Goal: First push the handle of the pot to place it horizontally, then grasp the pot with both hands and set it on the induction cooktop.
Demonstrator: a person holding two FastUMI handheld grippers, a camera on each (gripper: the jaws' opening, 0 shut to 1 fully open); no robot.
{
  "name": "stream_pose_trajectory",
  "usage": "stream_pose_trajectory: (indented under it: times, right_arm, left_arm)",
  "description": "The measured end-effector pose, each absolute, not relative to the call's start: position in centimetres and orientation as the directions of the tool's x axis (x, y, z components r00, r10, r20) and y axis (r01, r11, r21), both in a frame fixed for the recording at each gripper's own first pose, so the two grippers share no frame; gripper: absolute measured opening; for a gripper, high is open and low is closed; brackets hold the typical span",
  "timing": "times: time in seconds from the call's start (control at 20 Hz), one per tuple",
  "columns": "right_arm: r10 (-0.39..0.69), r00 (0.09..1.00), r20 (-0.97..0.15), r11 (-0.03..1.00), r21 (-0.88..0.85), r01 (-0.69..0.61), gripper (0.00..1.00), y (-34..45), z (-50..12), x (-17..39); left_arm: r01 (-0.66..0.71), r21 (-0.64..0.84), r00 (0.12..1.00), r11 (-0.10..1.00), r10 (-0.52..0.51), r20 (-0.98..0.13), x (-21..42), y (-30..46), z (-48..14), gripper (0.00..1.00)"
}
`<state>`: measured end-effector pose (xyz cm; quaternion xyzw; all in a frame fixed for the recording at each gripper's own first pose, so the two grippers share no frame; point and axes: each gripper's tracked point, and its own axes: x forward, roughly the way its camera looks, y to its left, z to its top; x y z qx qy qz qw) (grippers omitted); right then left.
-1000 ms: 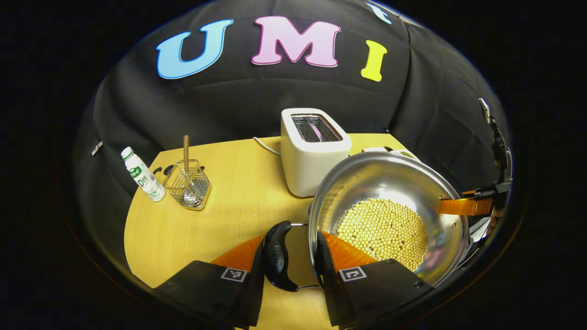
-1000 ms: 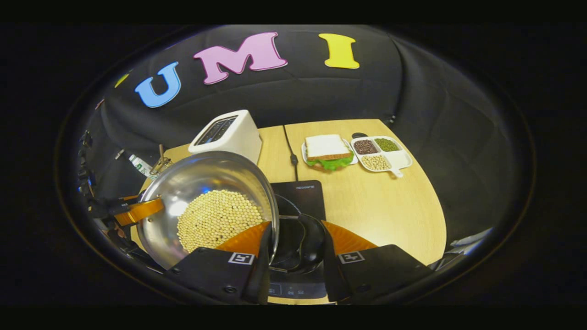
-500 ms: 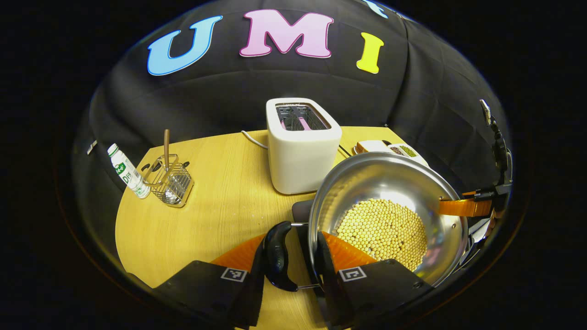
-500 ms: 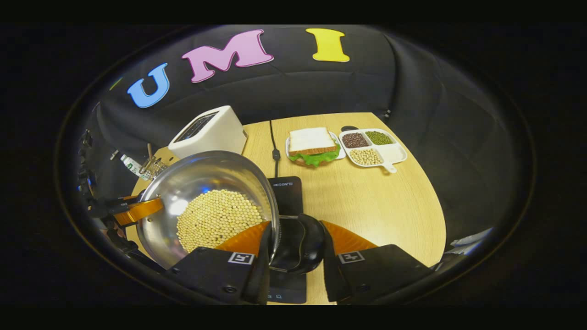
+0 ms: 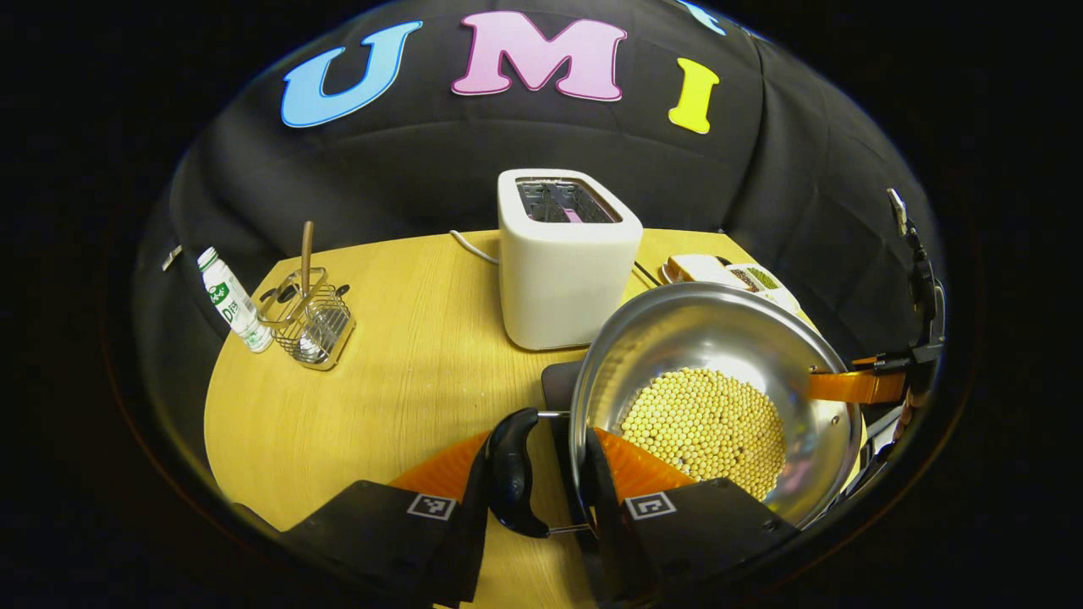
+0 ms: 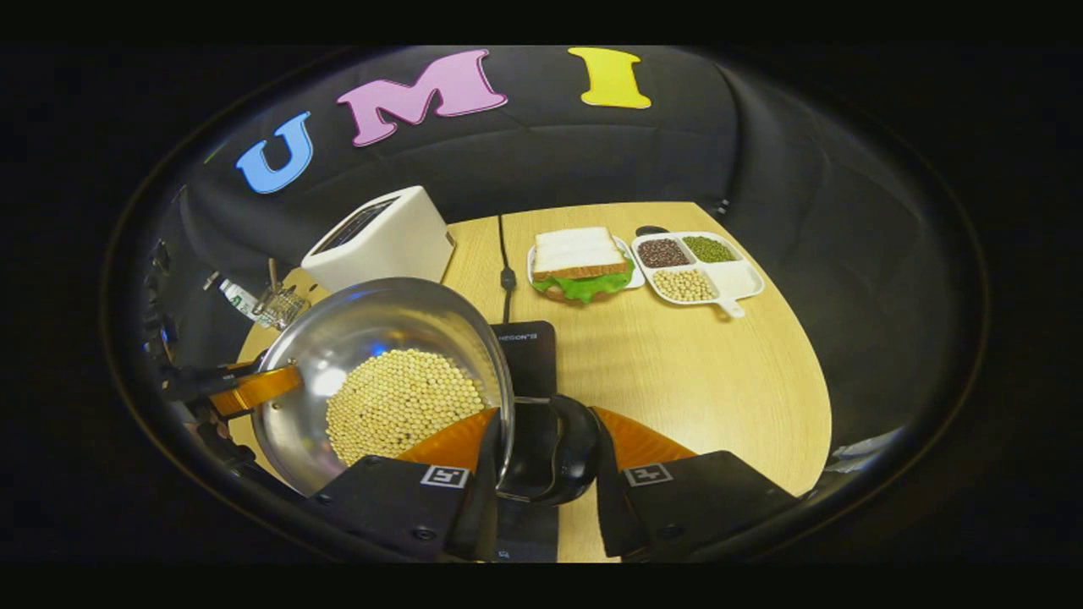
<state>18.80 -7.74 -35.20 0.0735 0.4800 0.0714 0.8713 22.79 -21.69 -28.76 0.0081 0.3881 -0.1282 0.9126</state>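
Two grippers are clamping the steel pot (image 5: 719, 372) at opposite sides of its rim. The left gripper (image 5: 537, 482) is pinching the near wall where a black handle (image 5: 510, 474) loops out, one finger outside the handle and one inside the bowl. The right gripper (image 6: 537, 461) is pinching the opposite handle (image 6: 550, 452) and rim in the same way. In the left gripper view it is showing far off at the pot's other side (image 5: 859, 385). The handle-to-handle axis is running straight from one gripper to the other, with the mouth facing up and tipped a little. Pale round beans (image 6: 398, 406) are lying in the bottom. The pot is sitting over the black induction cooktop (image 6: 529, 355), whether touching it I cannot tell, near the front of the wooden table (image 6: 702, 381). Behind it, a white toaster (image 5: 565, 254) is standing; a sandwich plate (image 6: 582, 266) and a divided dish (image 6: 698, 271) are lying farther back
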Motion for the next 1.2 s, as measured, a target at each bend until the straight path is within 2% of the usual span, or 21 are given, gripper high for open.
stream_pose_trajectory:
  times: [0.45, 0.65, 0.7, 0.95, 1.0, 1.1, 1.15, 1.2]
  right_arm:
    - [0.191, 0.536, -0.823, 0.979, 0.201, -0.041, 0.54, -7.9, -35.0, 19.1]
    - [0.185, 0.531, -0.827, 0.980, 0.196, -0.036, 0.52, -7.9, -34.8, 19.1]
    - [0.185, 0.531, -0.827, 0.980, 0.197, -0.035, 0.56, -7.9, -34.8, 19.1]
    - [0.176, 0.534, -0.827, 0.982, 0.188, -0.033, 0.57, -8.0, -34.9, 19.1]
    - [0.168, 0.536, -0.827, 0.984, 0.177, -0.036, 0.55, -8.1, -35.0, 19.1]
    - [0.165, 0.538, -0.827, 0.985, 0.168, -0.044, 0.74, -8.2, -35.1, 18.7]
    - [0.162, 0.549, -0.820, 0.985, 0.168, -0.039, 0.86, -8.4, -35.0, 18.7]
    - [0.153, 0.559, -0.815, 0.986, 0.164, -0.030, 0.97, -8.8, -34.8, 18.7]
  left_arm:
    - [0.235, -0.099, 0.666, 0.967, -0.234, -0.708, 23.0, -21.7, -29.2, 0.59]
    - [0.242, -0.096, 0.662, 0.966, -0.237, -0.711, 23.0, -21.8, -29.2, 0.60]
    - [0.241, -0.098, 0.662, 0.965, -0.238, -0.711, 23.0, -21.7, -29.2, 0.60]
    - [0.243, -0.097, 0.656, 0.965, -0.237, -0.716, 23.0, -21.8, -29.4, 0.61]
    - [0.242, -0.081, 0.654, 0.967, -0.224, -0.723, 22.8, -21.6, -29.6, 0.63]
    - [0.226, -0.031, 0.682, 0.974, -0.181, -0.709, 23.4, -20.6, -29.2, 0.73]
    - [0.224, -0.037, 0.686, 0.974, -0.185, -0.704, 23.0, -20.1, -29.7, 0.99]
    - [0.220, -0.058, 0.688, 0.974, -0.197, -0.699, 23.0, -20.7, -29.1, 0.96]
